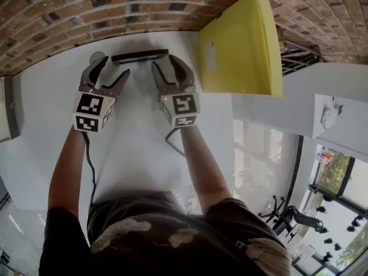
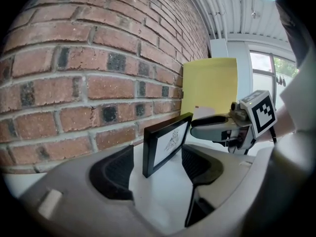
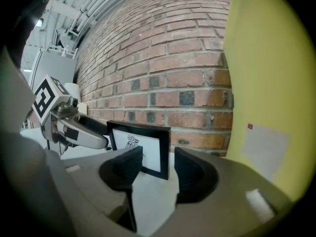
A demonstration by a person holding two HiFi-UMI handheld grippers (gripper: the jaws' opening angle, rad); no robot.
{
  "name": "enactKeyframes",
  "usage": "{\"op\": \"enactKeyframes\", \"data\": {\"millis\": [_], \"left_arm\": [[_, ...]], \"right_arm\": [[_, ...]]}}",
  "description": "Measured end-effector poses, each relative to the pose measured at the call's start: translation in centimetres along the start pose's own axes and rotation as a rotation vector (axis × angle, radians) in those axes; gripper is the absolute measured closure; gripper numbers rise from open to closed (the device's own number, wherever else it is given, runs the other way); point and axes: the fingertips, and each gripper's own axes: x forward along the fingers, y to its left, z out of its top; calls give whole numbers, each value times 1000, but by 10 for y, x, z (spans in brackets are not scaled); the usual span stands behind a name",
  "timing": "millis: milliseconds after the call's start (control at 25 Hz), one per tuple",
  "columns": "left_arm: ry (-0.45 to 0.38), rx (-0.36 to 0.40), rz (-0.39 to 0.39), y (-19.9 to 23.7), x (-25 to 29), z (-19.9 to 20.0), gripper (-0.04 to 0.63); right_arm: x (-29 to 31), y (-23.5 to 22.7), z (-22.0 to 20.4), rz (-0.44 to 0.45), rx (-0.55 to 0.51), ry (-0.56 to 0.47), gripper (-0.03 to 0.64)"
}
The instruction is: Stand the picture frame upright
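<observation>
A black picture frame [image 1: 140, 56] with a small drawing on white stands upright on the white table [image 1: 138, 137], close to the brick wall. My left gripper [image 1: 113, 69] is open at the frame's left end. In the left gripper view the frame [image 2: 167, 142] stands just beyond the open left gripper [image 2: 155, 169], and neither pad touches it. My right gripper [image 1: 171, 68] is open at the frame's right end. The right gripper view has the frame [image 3: 139, 147] past the open right gripper [image 3: 157, 172], apart from both pads.
A large yellow board [image 1: 241, 45] leans against the brick wall [image 1: 86, 10] to the right of the frame. A small pale round object [image 1: 96, 56] sits by the wall to the left. The table's right edge [image 1: 231, 114] runs beside my right forearm.
</observation>
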Motion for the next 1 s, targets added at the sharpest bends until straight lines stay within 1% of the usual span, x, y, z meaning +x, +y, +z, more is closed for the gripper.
{"op": "enactKeyframes", "data": {"millis": [120,400,520,720,840,1000], "left_arm": [[-4,-8,8,0,-4,4,273],[-12,-12,22,-1,-12,11,278],[-21,-8,33,1,-13,14,330],[-28,-13,32,2,-11,16,337],[-38,0,34,5,-9,20,363],[-51,45,34,6,-6,23,452]], "right_arm": [[-3,1,1,-2,-4,10,412],[-8,4,6,-11,-24,14,411],[-8,6,8,-16,-44,22,411],[-8,7,8,-15,-46,28,411],[-4,8,9,-10,-37,19,411],[1,8,13,0,-37,9,411]]}}
